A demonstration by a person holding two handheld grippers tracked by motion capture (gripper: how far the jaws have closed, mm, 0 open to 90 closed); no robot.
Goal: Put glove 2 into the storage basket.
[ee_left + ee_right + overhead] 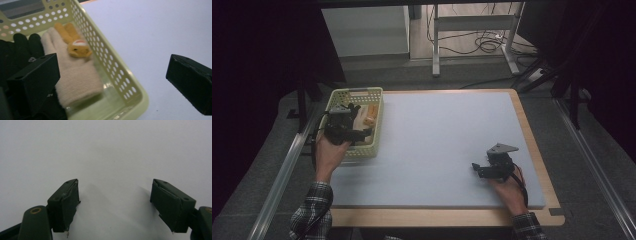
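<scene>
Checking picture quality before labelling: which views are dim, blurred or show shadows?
High view: dim, dark surroundings, lit table. Left gripper view: basket and beige glove slightly soft, near jaws blurred. Right gripper view: evenly lit, soft shadows beside the open jaws of the right gripper.

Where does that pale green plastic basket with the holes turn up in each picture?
High view: the pale green perforated plastic basket sits at the table's far left, under the left tool.
Left gripper view: it runs from top left to bottom centre, holding a beige knitted glove.
Right gripper view: not in it.
Shared landmark: the pale grey mat.
</scene>
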